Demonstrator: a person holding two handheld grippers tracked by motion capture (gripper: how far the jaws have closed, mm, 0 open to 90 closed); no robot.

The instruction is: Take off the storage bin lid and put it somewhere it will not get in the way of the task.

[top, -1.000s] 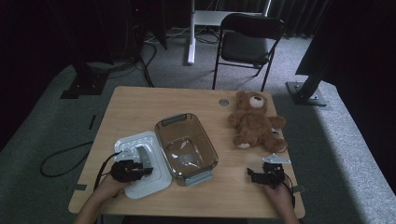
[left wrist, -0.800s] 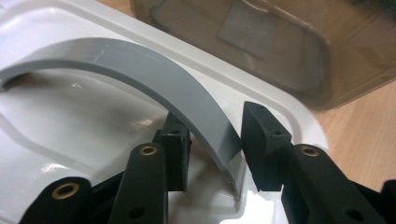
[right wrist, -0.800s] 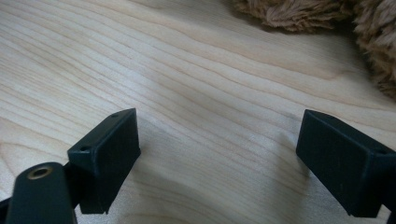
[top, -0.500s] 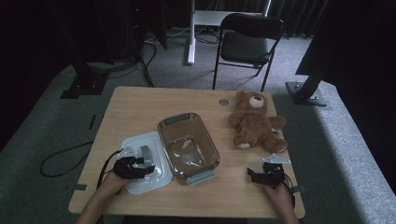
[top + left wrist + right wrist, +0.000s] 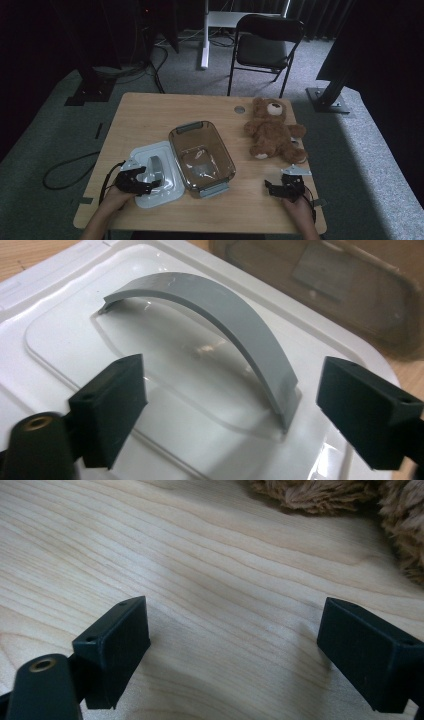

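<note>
**Me:** Left hand-held gripper (image 5: 150,186) of mine has just been opening its jaws, and they now stand wide apart over the white plastic container lid (image 5: 320,355), with nothing pressed between the pads. The lid's arched grey handle (image 5: 235,335) sits between them, untouched.

**Partner:** Where does the lid lie?

**Me:** Flat on the light wooden desk (image 5: 145,115), touching the left side of the clear, open plastic container (image 5: 201,157). My right hand-held gripper (image 5: 274,188) rests open near the desk's front edge, holding nothing, with the brown plush teddy bear (image 5: 272,131) beyond it.

**Partner:** How would that lid handle?

**Me:** I'd judge it light and fairly stiff, though its glossy top looks slippery. The handle is the sensible place to take hold: pinch the arch across its middle, so the lid hangs level rather than tipping.

**Partner:** Any risk?

**Me:** A grip near one end of the arch could let it swing.
</note>
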